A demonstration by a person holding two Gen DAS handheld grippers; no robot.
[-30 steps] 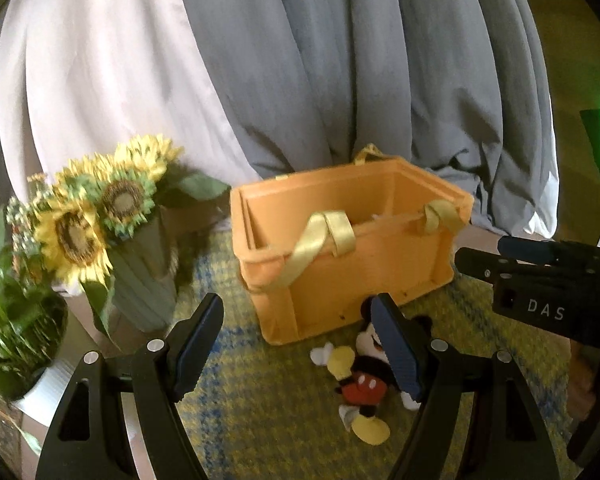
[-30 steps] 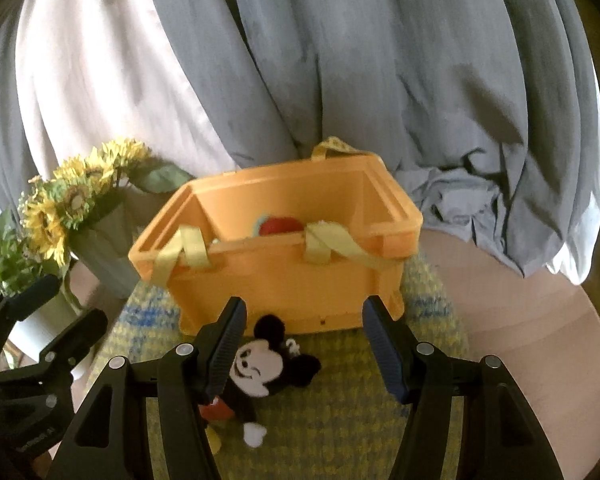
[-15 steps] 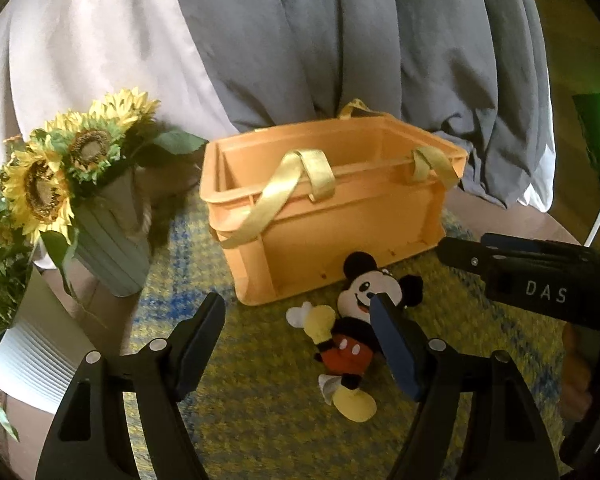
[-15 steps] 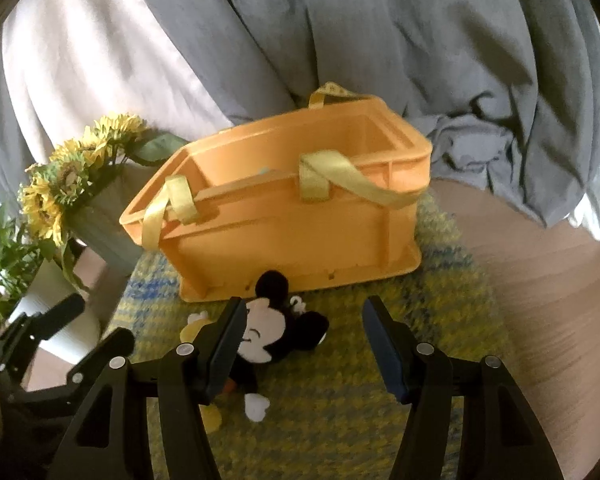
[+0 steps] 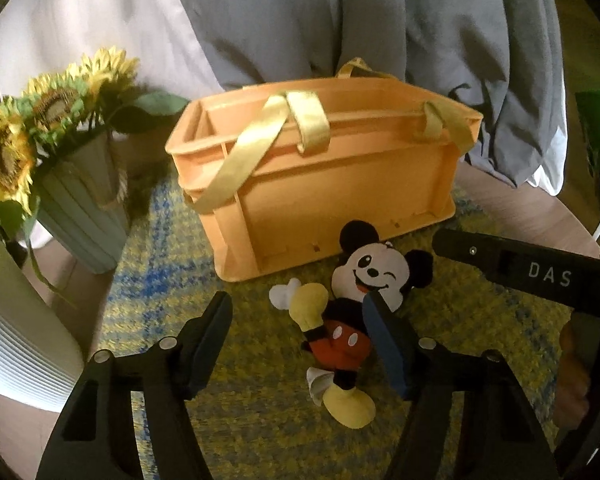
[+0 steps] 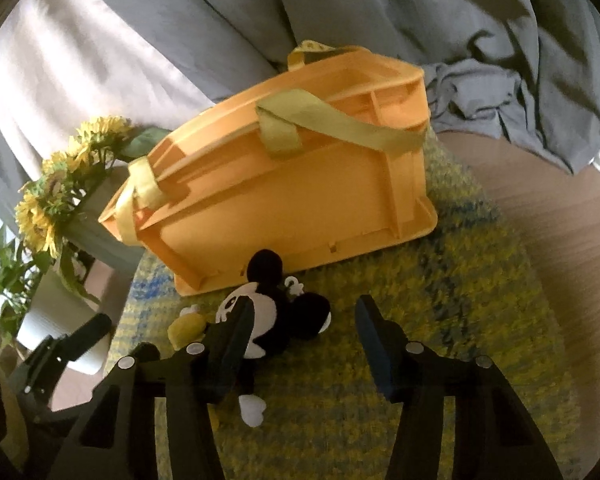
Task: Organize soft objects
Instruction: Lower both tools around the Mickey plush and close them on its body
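Note:
A Mickey Mouse plush (image 5: pixel 352 304) lies on its back on a yellow-blue woven mat (image 5: pixel 260 420), just in front of an orange plastic crate (image 5: pixel 340 200) with yellow fabric handles. My left gripper (image 5: pixel 296 328) is open and low over the mat; the plush lies between its fingers, close to the right one. My right gripper (image 6: pixel 304 328) is open, with the plush (image 6: pixel 276 320) at its left finger. The crate (image 6: pixel 292 200) stands behind. The right gripper's body (image 5: pixel 540 276) shows at right in the left wrist view.
A sunflower bouquet in a ribbed grey vase (image 5: pixel 80 216) and a white ribbed pot (image 5: pixel 16 340) stand left of the crate. Grey and white curtains (image 5: pixel 340 20) hang behind. Bare wooden table (image 6: pixel 560 240) lies right of the mat.
Both grippers have come down and closer to the mat and the plush. The crate's inside has dropped out of sight. Both stay open.

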